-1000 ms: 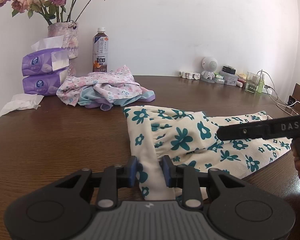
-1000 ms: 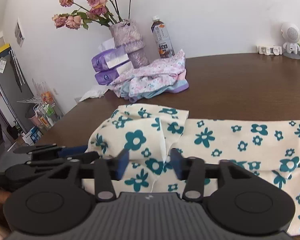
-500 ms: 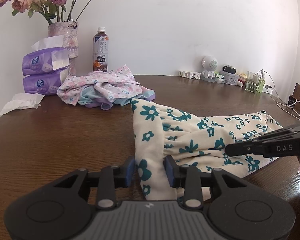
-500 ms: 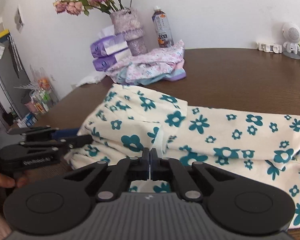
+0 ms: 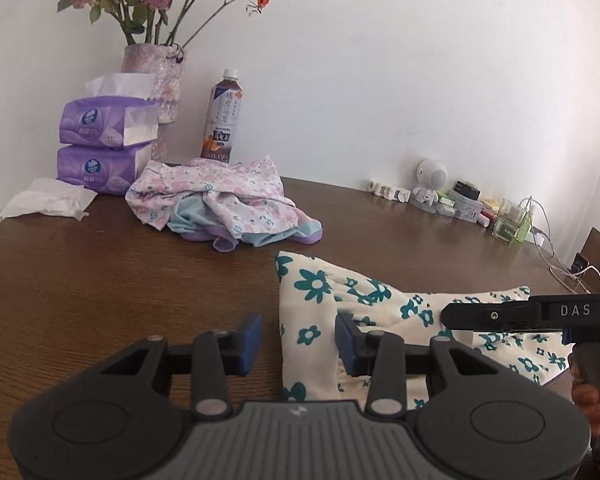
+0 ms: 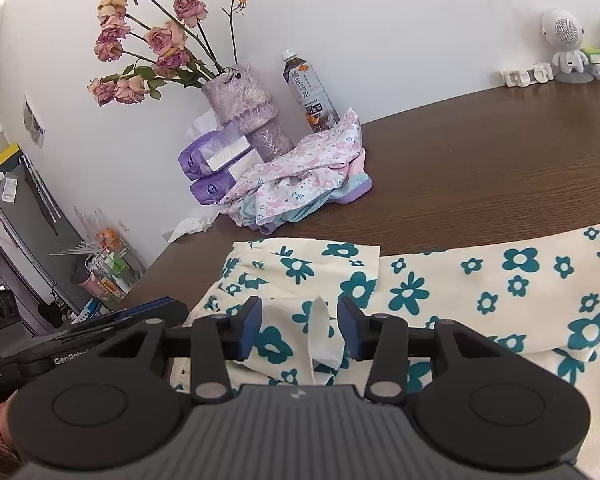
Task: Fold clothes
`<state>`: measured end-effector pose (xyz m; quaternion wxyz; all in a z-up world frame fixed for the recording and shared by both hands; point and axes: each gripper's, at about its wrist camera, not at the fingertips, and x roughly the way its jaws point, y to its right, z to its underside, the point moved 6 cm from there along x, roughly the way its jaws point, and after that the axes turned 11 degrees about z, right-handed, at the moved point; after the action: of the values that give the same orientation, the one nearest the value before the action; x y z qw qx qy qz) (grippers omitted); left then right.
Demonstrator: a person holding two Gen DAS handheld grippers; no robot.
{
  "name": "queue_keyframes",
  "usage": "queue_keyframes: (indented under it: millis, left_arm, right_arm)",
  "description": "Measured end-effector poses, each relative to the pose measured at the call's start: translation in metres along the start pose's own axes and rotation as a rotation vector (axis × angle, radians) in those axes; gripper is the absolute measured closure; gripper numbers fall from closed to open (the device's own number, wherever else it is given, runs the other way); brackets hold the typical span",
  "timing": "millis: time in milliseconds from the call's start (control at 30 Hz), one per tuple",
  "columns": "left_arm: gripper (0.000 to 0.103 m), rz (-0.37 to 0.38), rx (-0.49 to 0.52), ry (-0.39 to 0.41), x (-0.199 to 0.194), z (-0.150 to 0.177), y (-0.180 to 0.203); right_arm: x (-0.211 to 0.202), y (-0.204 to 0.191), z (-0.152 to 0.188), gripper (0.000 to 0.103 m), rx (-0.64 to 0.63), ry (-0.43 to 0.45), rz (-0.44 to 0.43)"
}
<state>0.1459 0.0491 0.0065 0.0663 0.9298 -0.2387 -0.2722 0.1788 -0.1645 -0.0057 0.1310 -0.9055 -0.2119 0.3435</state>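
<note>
A cream garment with teal flowers (image 5: 320, 312) lies on the brown table, partly folded; it also shows in the right wrist view (image 6: 480, 292). My left gripper (image 5: 298, 342) is open, its jaws either side of the garment's left edge. My right gripper (image 6: 300, 328) is open over the folded waist end, with a raised fold of cloth (image 6: 320, 332) standing between its jaws. The right gripper shows at the right of the left wrist view (image 5: 500, 314). The left gripper shows at the lower left of the right wrist view (image 6: 100, 332).
A pile of pink and blue floral clothes (image 5: 220, 204) lies at the back. Behind it stand a tea bottle (image 5: 222, 120), a vase of roses (image 5: 160, 80), tissue packs (image 5: 104, 148) and a loose tissue (image 5: 48, 202). Small items and cables (image 5: 480, 204) sit at the back right.
Both grippers have opened: the left let go of the garment's edge, the right opened after shutting on the cloth. The garment now lies more folded toward the right.
</note>
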Motion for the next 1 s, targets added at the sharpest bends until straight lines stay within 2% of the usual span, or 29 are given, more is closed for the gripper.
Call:
queue_keyframes:
  millis: [33,67,233,333,400,500,567,667,700,733,767,900,1000]
  left_arm:
    - [0.073,-0.002,-0.004,-0.012,0.004,0.000,-0.002]
    - [0.074,-0.004,-0.007,-0.025,0.007,0.001,-0.003]
    - [0.074,-0.007,-0.012,-0.049,0.015,0.008,-0.005]
    - [0.074,0.005,-0.033,-0.033,0.011,0.006,-0.006]
    - [0.076,0.029,-0.037,-0.001,0.004,-0.001,-0.005]
    - [0.070,0.028,0.010,0.008,0.005,-0.013,0.001]
    - [0.068,0.028,0.025,-0.015,0.015,-0.018,0.004]
    - [0.070,0.016,0.019,-0.064,0.031,-0.017,0.003]
    - [0.071,0.007,0.020,-0.074,0.034,-0.014,0.001]
    - [0.071,0.002,0.017,-0.080,0.037,-0.012,0.000]
    - [0.071,0.005,0.009,-0.079,0.036,-0.011,-0.001]
    - [0.069,0.005,-0.007,-0.069,0.033,-0.012,-0.003]
    - [0.063,-0.003,-0.012,-0.070,0.035,-0.010,-0.005]
  right_arm:
    - [0.004,-0.002,0.003,0.089,-0.021,-0.017,0.006]
    - [0.007,-0.004,0.007,0.099,-0.047,-0.032,0.018]
    - [0.015,-0.006,0.022,0.100,-0.172,-0.051,0.101]
    - [0.013,-0.007,0.022,0.099,-0.191,-0.040,0.101]
    - [0.005,-0.006,0.018,0.098,-0.169,-0.026,0.071]
    - [-0.004,-0.007,0.007,0.090,-0.138,0.005,0.028]
    - [-0.003,-0.010,0.000,0.074,-0.143,0.020,0.017]
    - [0.009,-0.012,0.000,0.070,-0.159,-0.001,0.024]
    - [0.014,-0.012,0.002,0.070,-0.166,-0.016,0.031]
    - [0.018,-0.012,0.004,0.078,-0.173,-0.030,0.039]
    - [0.021,-0.011,0.006,0.095,-0.177,-0.039,0.044]
    - [0.018,-0.007,0.011,0.098,-0.178,-0.034,0.050]
    - [0.003,-0.010,0.010,0.100,-0.194,0.003,0.029]
